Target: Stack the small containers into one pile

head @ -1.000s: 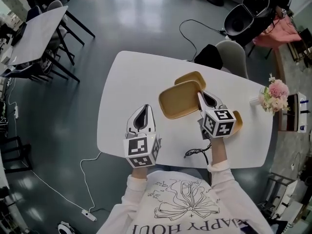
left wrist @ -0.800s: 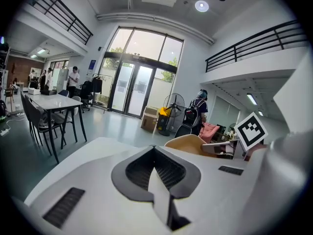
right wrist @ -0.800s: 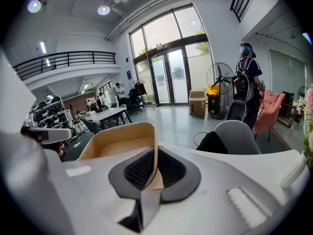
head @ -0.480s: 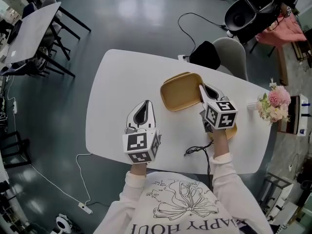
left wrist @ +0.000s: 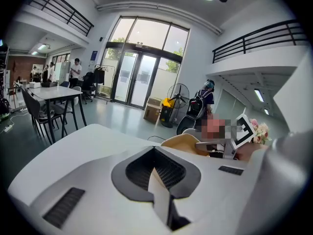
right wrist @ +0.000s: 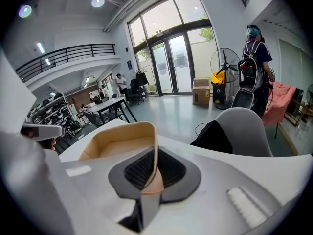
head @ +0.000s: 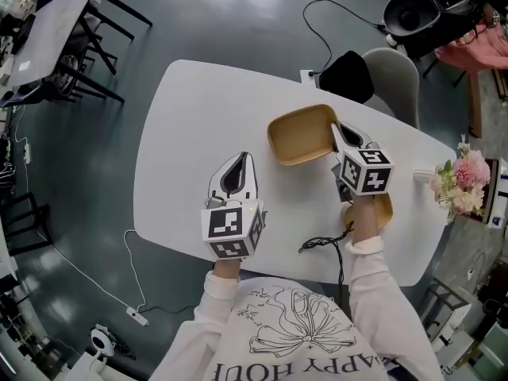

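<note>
My right gripper (head: 340, 132) is shut on the right rim of a tan, shallow container (head: 302, 133) at the back of the white table (head: 190, 117). In the right gripper view the thin rim (right wrist: 155, 155) runs between the closed jaws, and the container's hollow (right wrist: 117, 143) lies to the left. The container seen behind it earlier is now hidden under the held one. Another tan container (head: 379, 210) lies on the table, partly under my right hand. My left gripper (head: 237, 161) hovers over the table's middle left, shut and empty (left wrist: 155, 169).
A black cable (head: 321, 245) loops near the table's front edge. A bunch of pink flowers (head: 464, 182) stands at the right end. A grey chair with a dark garment (head: 359, 73) is behind the table.
My right gripper has carried the tan container away from me and over the second one at the back, so only one outline shows there. The left gripper has stayed in place.
</note>
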A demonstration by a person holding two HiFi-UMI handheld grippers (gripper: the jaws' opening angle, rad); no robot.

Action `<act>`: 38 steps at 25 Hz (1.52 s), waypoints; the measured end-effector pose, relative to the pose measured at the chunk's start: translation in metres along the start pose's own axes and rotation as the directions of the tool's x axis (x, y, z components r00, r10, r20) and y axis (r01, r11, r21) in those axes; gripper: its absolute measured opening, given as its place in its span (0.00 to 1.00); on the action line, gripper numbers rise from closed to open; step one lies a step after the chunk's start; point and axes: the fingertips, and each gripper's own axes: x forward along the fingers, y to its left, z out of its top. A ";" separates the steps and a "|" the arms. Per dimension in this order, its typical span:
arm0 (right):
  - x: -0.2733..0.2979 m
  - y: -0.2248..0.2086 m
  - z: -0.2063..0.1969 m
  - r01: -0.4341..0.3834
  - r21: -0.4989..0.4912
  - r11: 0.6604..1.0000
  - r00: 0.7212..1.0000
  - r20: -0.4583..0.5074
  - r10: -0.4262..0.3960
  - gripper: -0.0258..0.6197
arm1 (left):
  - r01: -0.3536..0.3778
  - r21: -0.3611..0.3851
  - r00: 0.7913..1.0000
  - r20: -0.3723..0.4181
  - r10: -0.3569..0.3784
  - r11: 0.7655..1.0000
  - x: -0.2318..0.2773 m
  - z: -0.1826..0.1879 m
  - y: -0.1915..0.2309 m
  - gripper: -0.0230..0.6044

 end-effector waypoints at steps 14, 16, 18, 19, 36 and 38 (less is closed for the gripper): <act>0.044 -0.013 -0.031 -0.007 -0.031 1.000 0.995 -0.099 0.004 0.08 | -0.011 -0.026 0.998 -0.070 0.009 1.000 0.017 -0.030 0.018 0.05; 0.046 -0.013 -0.034 0.002 -0.051 0.999 0.994 -0.112 -0.008 0.09 | -0.012 -0.028 0.997 -0.073 0.009 1.000 0.017 -0.032 0.019 0.05; 0.047 -0.015 -0.036 0.019 -0.074 0.997 0.992 -0.121 -0.028 0.11 | -0.012 -0.030 0.997 -0.072 0.010 0.999 0.017 -0.033 0.018 0.05; 0.048 -0.015 -0.037 0.026 -0.085 0.996 0.991 -0.126 -0.037 0.19 | -0.012 -0.031 0.997 -0.072 0.010 0.999 0.018 -0.033 0.019 0.05; -0.058 0.036 0.014 0.095 0.028 0.995 0.990 0.106 -0.097 0.34 | 0.112 0.024 0.994 -0.008 -0.112 0.993 -0.010 0.003 -0.013 0.05; -0.077 0.046 0.018 0.092 0.040 0.995 0.986 0.136 -0.096 0.34 | 0.139 0.038 0.990 -0.002 -0.139 0.990 -0.017 0.007 -0.024 0.05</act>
